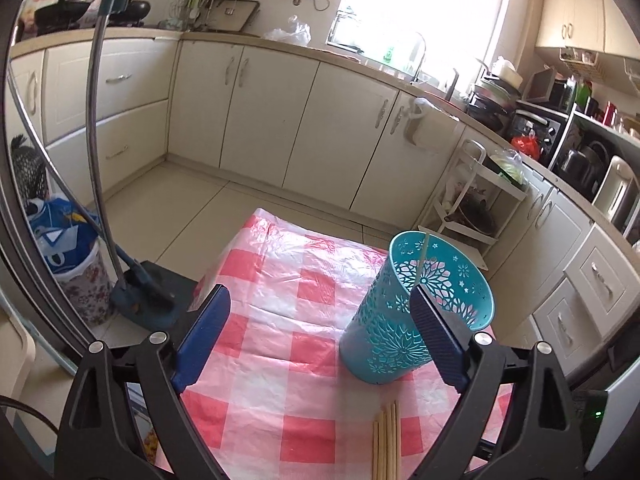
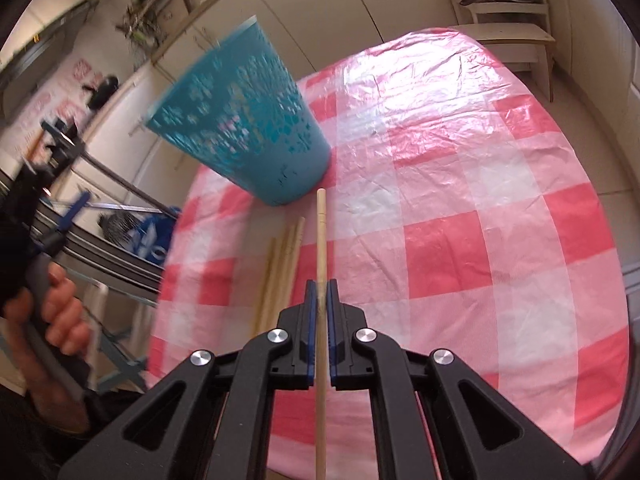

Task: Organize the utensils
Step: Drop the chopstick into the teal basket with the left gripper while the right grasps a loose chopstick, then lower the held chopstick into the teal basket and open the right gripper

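Your right gripper (image 2: 319, 292) pinched one chopstick (image 2: 321, 240) above the desk (image 2: 460, 208)
Your left gripper (image 1: 320, 308) had its fingers spread wide and empty beside the teal holder (image 1: 404, 312), which stood on the checked cloth; spare chopsticks (image 1: 386, 440) lay just before it

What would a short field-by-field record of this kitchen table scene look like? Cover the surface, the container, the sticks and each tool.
surface: table under a red-and-white checked plastic cloth
container: teal perforated plastic holder, upright on the cloth, one thin stick inside
loose sticks: pale wooden chopsticks lying on the cloth near the holder's base
held stick: single wooden chopstick
left tool: open, right finger in front of the holder
right tool: shut on the single wooden chopstick
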